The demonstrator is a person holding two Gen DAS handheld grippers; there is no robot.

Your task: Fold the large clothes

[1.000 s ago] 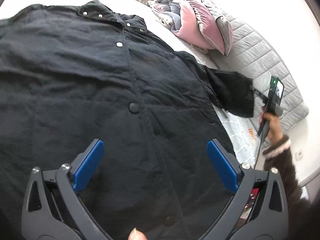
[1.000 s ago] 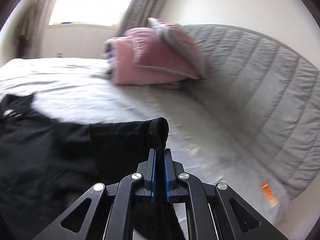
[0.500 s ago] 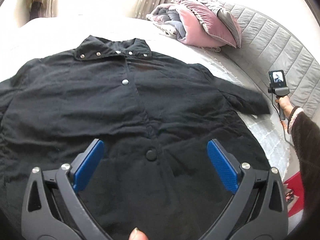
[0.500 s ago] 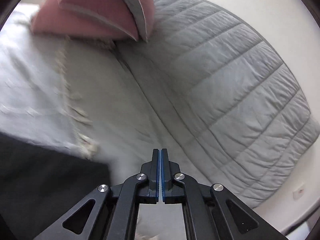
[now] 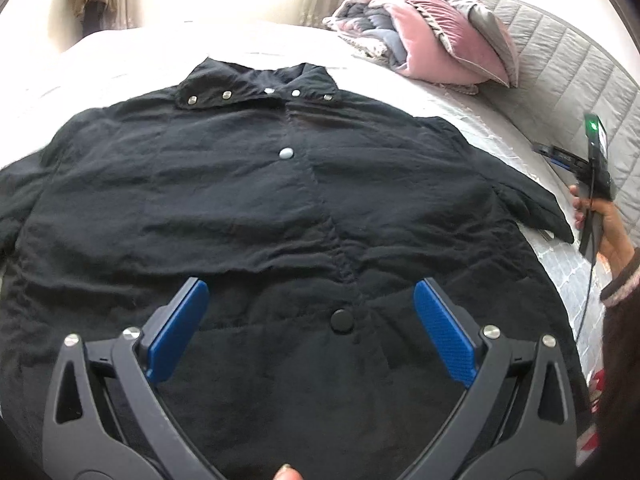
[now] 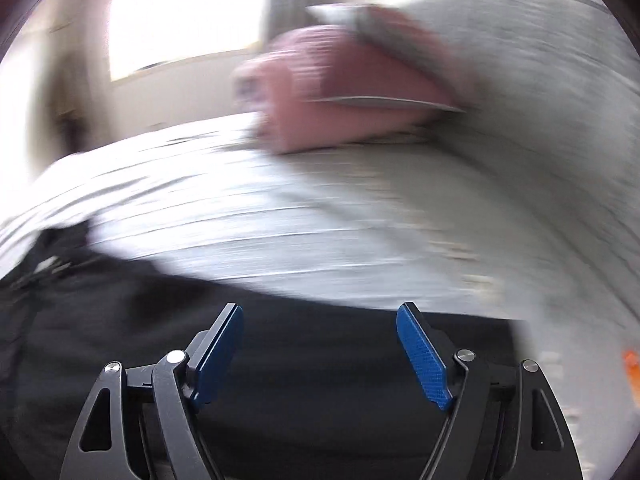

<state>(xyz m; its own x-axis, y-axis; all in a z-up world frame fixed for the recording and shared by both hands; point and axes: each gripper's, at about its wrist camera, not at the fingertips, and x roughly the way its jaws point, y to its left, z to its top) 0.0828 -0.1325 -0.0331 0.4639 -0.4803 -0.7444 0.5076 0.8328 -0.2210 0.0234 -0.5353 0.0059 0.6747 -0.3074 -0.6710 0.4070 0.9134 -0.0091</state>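
Observation:
A black jacket (image 5: 240, 200) with metal snaps lies spread front-up on the bed, its collar at the far side. My left gripper (image 5: 312, 284) hangs open over the lower front, close to a black button (image 5: 341, 320), with nothing between its blue pads. The right sleeve (image 5: 532, 208) lies flat toward the bed's right edge. In the blurred right wrist view my right gripper (image 6: 320, 312) is opening its jaws over that black sleeve (image 6: 320, 368), and nothing is between them. A hand (image 5: 608, 224) holds that gripper beside the cuff.
Pink and grey pillows and a folded quilt (image 5: 432, 52) are piled at the far right of the bed. A grey quilted headboard (image 5: 568, 80) runs along the right side. Pale bedding (image 5: 120, 60) shows beyond the collar, with curtains and a bright window behind.
The right gripper has let go of the sleeve cuff, swung about and spread its jaws; the sleeve now lies flat. The left gripper has pulled back, so more of the jacket shows.

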